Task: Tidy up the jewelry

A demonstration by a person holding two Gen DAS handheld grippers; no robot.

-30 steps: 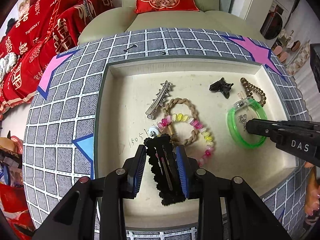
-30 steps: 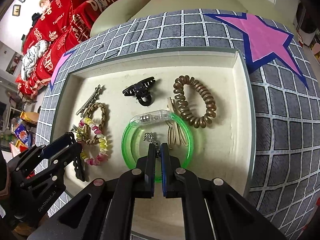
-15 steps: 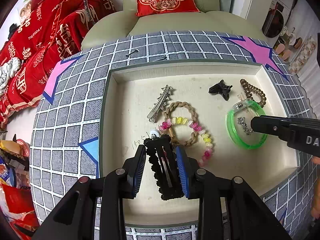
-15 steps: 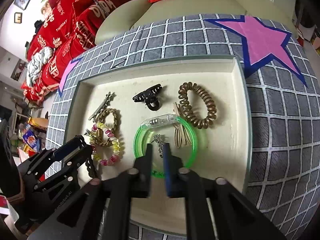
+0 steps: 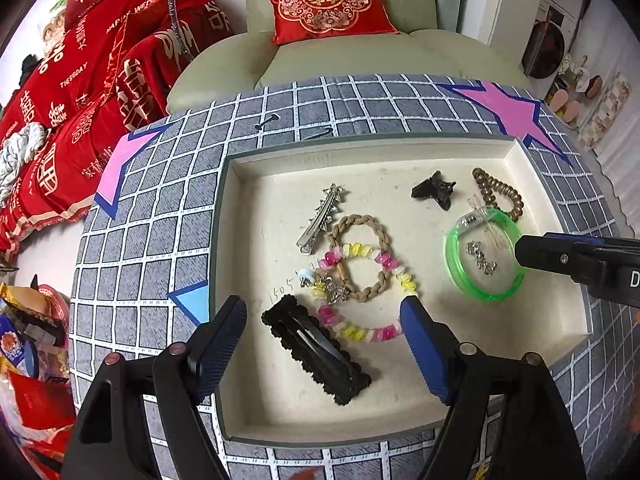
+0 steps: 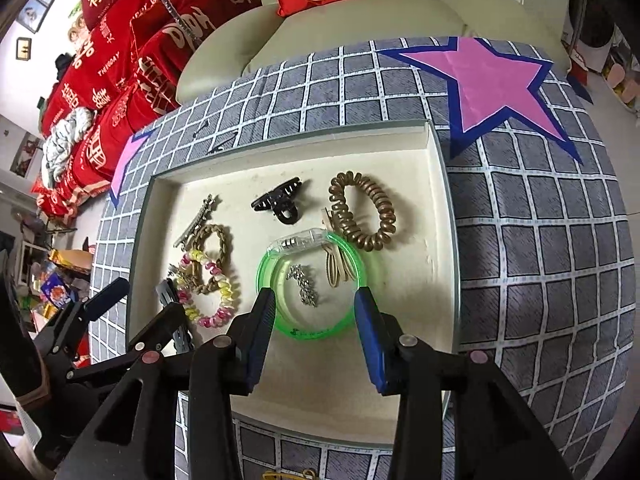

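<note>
bench point(image 5: 168, 216): grey checked cloth with pink stars, carries the tray; looks like the sorting surface.
tray point(image 5: 360, 152): cream, shallow walls, all the jewelry sits inside it, so pieces stay corralled, probably the drop-off spot.
left claw point(image 5: 324, 338): released, jaws have just been opening wide; nothing pinched, pads clear of everything.
right claw point(image 6: 316, 320): released, jaws have just been opening; straddles the near rim of the bangle, pads not pressing on it as far as visible.
green bangle point(image 6: 312, 284): flat on tray floor, at 12 o'clock of the right claw, close in; acts as a ring around small bits.
black hair clip point(image 5: 316, 354): lies flat and diagonal between the left claw's jaws, slightly toward 6 o'clock of the midpoint, apart from both pads; judged just set down here.
bead bracelet point(image 5: 360, 292): pink and yellow, at 12 o'clock of the left claw, overlapping the braided ring point(image 5: 360, 258); its near loop is just beside the clip.
coil hair tie point(image 6: 364, 210): brown, at 1 o'clock of the right claw, just beyond the bangle.
black claw clip point(image 6: 280, 202): at 11 o'clock of the right claw, well apart.
silver clip point(image 5: 320, 220): at 12 o'clock of the left claw, beyond the bracelet.
small silver chain point(image 6: 304, 286): inside the bangle, 12 o'clock of the right claw, free of the pads; likely the piece placed last.
</note>
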